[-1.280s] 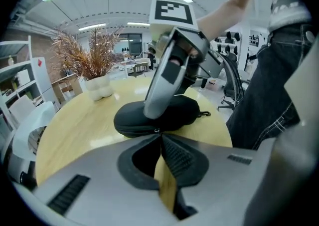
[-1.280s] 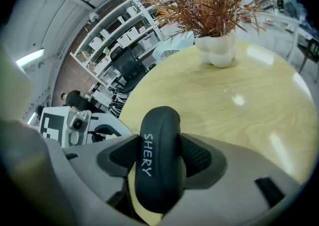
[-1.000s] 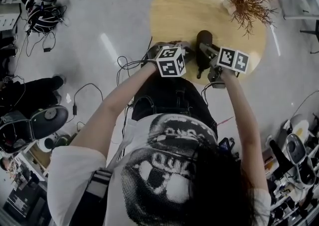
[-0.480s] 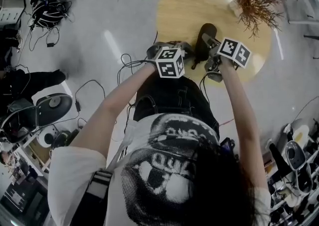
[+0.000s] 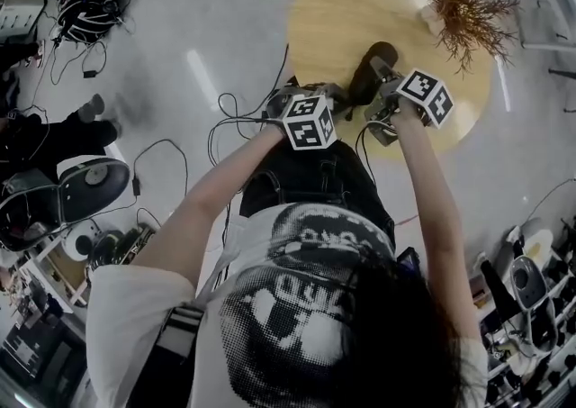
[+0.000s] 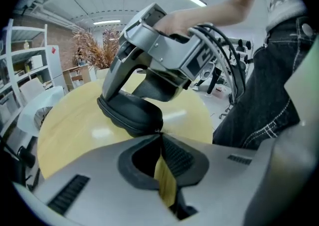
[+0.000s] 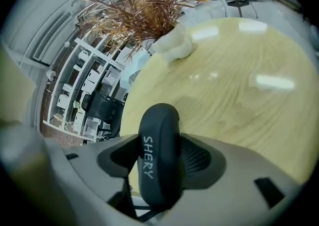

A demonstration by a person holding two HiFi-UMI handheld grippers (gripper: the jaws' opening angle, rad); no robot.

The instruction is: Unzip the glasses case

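Observation:
A black glasses case with white lettering stands on edge between the pads of my right gripper, which is shut on it above the round wooden table. In the head view the case sits just ahead of both marker cubes, at the table's near edge. My left gripper has its tips shut together at the near end of the case, on the zipper pull at the seam; the pull itself is tiny and barely shows. The right gripper's grey body wraps the case from above.
A dried brown plant in a white pot stands at the table's far right. Cables trail on the floor beside the person's legs. Shelving and an office chair stand beyond the table.
The right gripper has rolled with the case, so the case now leans instead of standing straight in the head view. Both hands have shifted a little over the table edge.

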